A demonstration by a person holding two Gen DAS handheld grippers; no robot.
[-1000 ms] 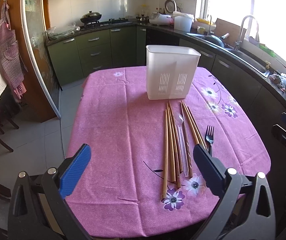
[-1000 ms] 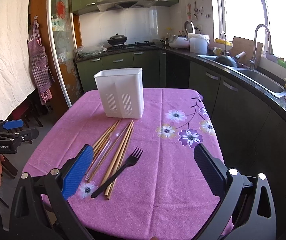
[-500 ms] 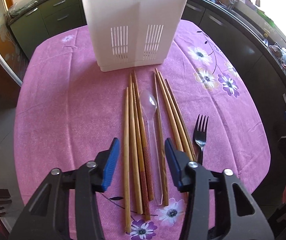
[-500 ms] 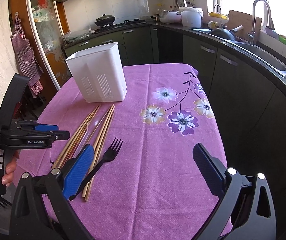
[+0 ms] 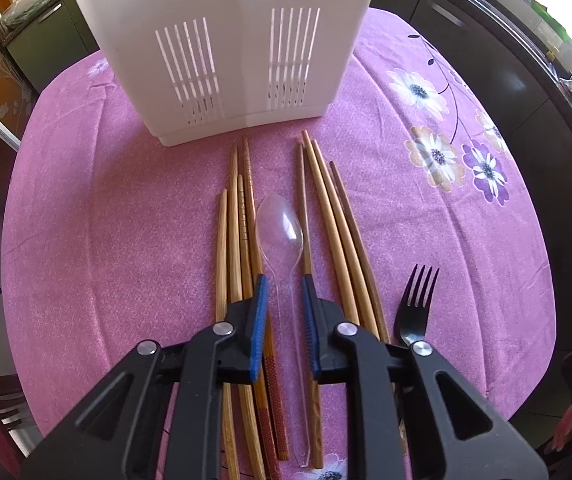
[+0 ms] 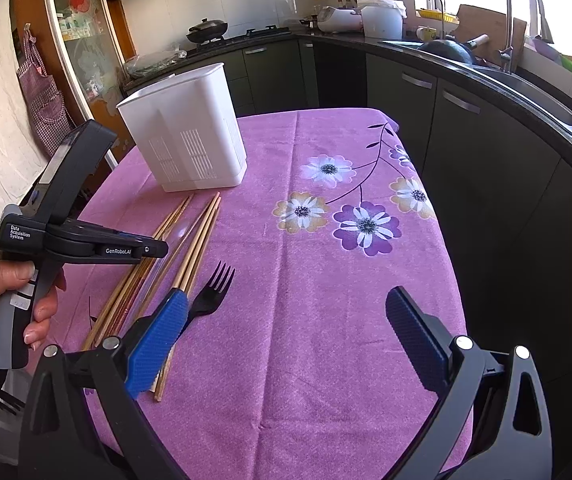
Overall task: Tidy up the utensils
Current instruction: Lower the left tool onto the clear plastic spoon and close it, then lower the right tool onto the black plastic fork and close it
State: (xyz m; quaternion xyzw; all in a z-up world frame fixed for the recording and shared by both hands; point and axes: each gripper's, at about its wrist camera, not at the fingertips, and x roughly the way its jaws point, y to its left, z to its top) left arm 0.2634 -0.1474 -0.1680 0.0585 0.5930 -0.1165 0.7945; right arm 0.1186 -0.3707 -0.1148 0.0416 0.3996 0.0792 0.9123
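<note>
A white slotted utensil holder (image 5: 221,44) stands on the pink tablecloth, also in the right wrist view (image 6: 189,136). In front of it lie several wooden chopsticks (image 5: 237,240), a clear plastic spoon (image 5: 281,232) and a black fork (image 5: 418,300). My left gripper (image 5: 284,284) hangs low over the spoon, its blue pads (image 5: 261,300) narrowed to either side of the spoon's handle with small gaps left. My right gripper (image 6: 286,320) is wide open and empty above the table's near edge, right of the fork (image 6: 209,296).
The flowered pink tablecloth (image 6: 346,280) covers the table. Dark kitchen cabinets and a sink counter (image 6: 486,80) run along the right. The left gripper's body and the hand holding it (image 6: 45,240) show at the left of the right wrist view.
My left gripper has moved forward and down over the utensils and narrowed its jaws around the spoon's handle. My right gripper has shifted slightly and stays open.
</note>
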